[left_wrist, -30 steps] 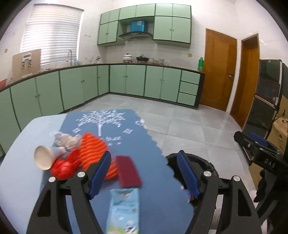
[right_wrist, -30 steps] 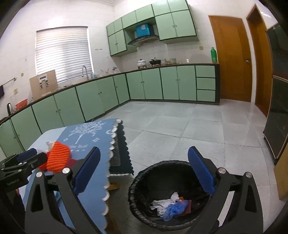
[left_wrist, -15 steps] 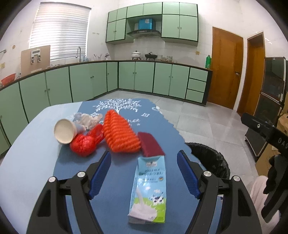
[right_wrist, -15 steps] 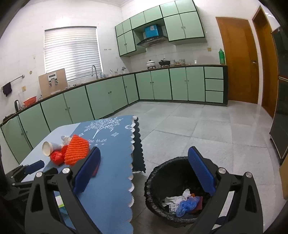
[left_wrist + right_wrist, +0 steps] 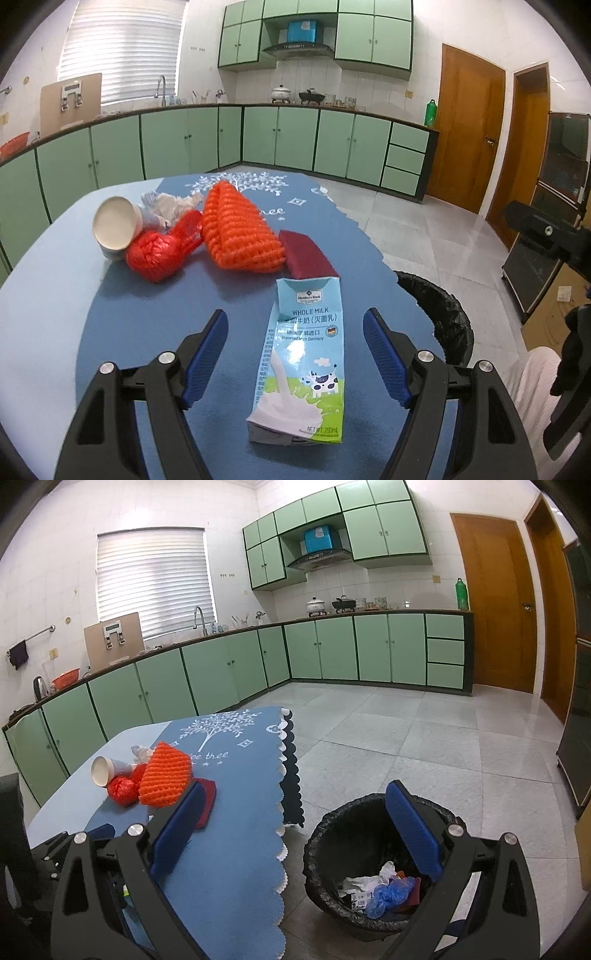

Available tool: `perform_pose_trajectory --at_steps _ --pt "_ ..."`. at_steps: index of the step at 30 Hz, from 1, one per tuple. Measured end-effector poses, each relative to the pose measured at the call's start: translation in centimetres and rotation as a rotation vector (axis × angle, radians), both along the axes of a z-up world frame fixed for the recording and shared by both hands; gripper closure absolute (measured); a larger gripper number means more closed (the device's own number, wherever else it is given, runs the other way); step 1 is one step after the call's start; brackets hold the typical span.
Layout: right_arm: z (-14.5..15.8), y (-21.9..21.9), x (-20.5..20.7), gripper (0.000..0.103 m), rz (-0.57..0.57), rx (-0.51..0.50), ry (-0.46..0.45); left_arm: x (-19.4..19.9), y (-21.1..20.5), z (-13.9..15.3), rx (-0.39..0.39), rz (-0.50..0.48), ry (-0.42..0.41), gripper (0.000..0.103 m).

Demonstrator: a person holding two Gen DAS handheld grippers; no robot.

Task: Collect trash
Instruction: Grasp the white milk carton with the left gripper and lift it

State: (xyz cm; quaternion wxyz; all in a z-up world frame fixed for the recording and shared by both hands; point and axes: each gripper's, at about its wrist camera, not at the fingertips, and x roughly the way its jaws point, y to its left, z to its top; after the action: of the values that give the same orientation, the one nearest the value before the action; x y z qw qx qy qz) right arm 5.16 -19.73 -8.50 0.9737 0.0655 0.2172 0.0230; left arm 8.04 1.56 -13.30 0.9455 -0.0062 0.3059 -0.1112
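Left gripper [image 5: 295, 354] lowered toward flattened milk carton [image 5: 301, 363] on table [image 5: 44, 314], fingers apart, carton between, ungrasped. Right gripper [image 5: 295, 842] spread, empty, over bin [image 5: 332, 871]. Pickup imminent.

- My left gripper [image 5: 295, 354] hangs over the table [image 5: 44, 314], the milk carton [image 5: 301, 362] lying between its spread fingers, untouched.
- At twelve o'clock from the carton lies the sponge [image 5: 306, 254]; at eleven, the foam net [image 5: 240, 232].
- At ten sit the mesh bag [image 5: 159, 251] and paper cup [image 5: 114, 229].
- At three, on the floor beside the table, stands the bin [image 5: 373, 856], my right gripper [image 5: 295, 842] above its rim.
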Motion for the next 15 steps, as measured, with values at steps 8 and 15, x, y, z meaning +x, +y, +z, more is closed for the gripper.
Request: perform_pose_trajectory --at_steps 8,15 --pt "-0.3 0.4 0.3 0.008 0.013 -0.008 0.014 0.8 -0.5 -1.4 -0.011 0.005 0.052 0.029" --pt "-0.4 0.8 0.4 0.008 0.018 -0.013 0.024 1.6 -0.7 -2.2 -0.023 0.009 0.099 0.046"
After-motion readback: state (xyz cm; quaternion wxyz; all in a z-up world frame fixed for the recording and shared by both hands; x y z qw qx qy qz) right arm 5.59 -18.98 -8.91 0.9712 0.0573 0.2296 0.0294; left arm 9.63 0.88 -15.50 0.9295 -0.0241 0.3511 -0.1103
